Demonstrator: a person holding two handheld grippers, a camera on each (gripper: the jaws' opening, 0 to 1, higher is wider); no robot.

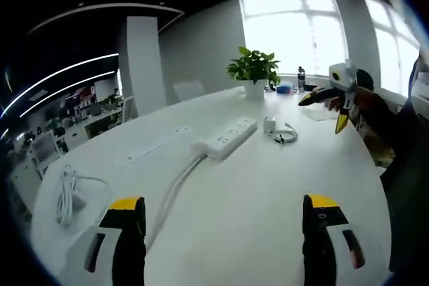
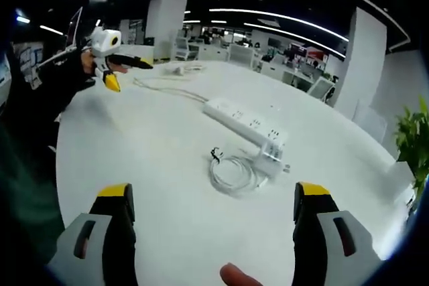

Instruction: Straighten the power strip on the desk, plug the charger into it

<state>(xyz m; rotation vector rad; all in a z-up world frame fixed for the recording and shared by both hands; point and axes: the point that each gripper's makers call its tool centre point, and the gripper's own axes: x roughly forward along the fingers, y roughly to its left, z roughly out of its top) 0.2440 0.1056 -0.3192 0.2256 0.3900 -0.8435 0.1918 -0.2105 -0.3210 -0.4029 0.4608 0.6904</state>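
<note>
Jaws of both grippers, left gripper [image 1: 224,222] and right gripper [image 2: 213,216], stand wide apart, holding nothing, above the white desk [image 2: 147,159]. The power strip [image 2: 247,124] lies mid-desk; the charger [image 2: 271,162] with coiled cable sits just beside its end.

You had the white power strip [image 2: 244,122] lying flat on the white desk [image 2: 147,165], its long body running at a slant, its thick white cord [image 1: 175,189] trailing off one end. The small white charger [image 2: 273,160] sat touching the strip's end, unplugged as far as you could tell, its thin cable [image 2: 231,172] loosely coiled beside it.
</note>
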